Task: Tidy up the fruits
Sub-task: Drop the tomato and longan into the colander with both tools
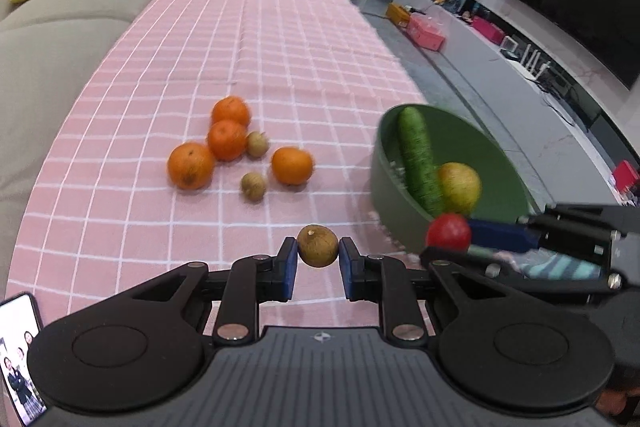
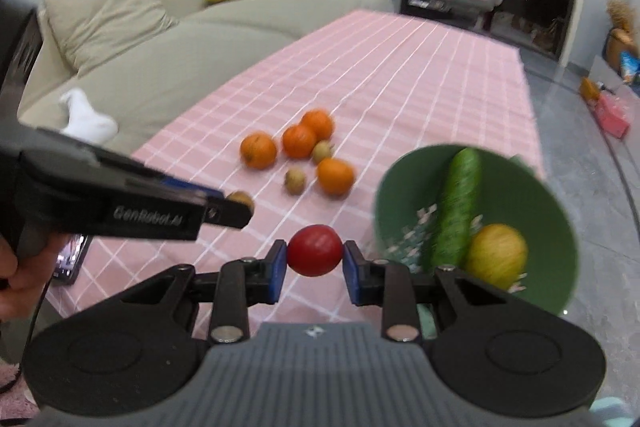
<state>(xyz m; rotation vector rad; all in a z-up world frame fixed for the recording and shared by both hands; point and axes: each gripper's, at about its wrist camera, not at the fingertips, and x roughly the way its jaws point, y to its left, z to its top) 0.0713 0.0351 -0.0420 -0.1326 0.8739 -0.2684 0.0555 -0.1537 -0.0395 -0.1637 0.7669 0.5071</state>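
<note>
Left wrist view shows the left gripper (image 1: pixel 319 255) clamping a small brown fruit (image 1: pixel 318 245) above the pink checked cloth (image 1: pixel 280 39); the right gripper (image 2: pixel 315 261) pinches a red tomato (image 2: pixel 315 250) just beside the green bowl (image 2: pixel 556 227), which holds a cucumber (image 2: pixel 458 211) and a yellow fruit (image 2: pixel 497 254); four oranges (image 1: pixel 190 165) and two more brown fruits (image 1: pixel 253 186) lie left of that bowl.

Bare pink tablecloth (image 1: pixel 280 39) lies open beyond the oranges (image 1: pixel 228 141); the green bowl (image 1: pixel 384 163) blocks the right.

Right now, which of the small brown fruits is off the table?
The brown fruit clamped in the left gripper. The other two brown ones lie on the pink cloth among the oranges.
</note>
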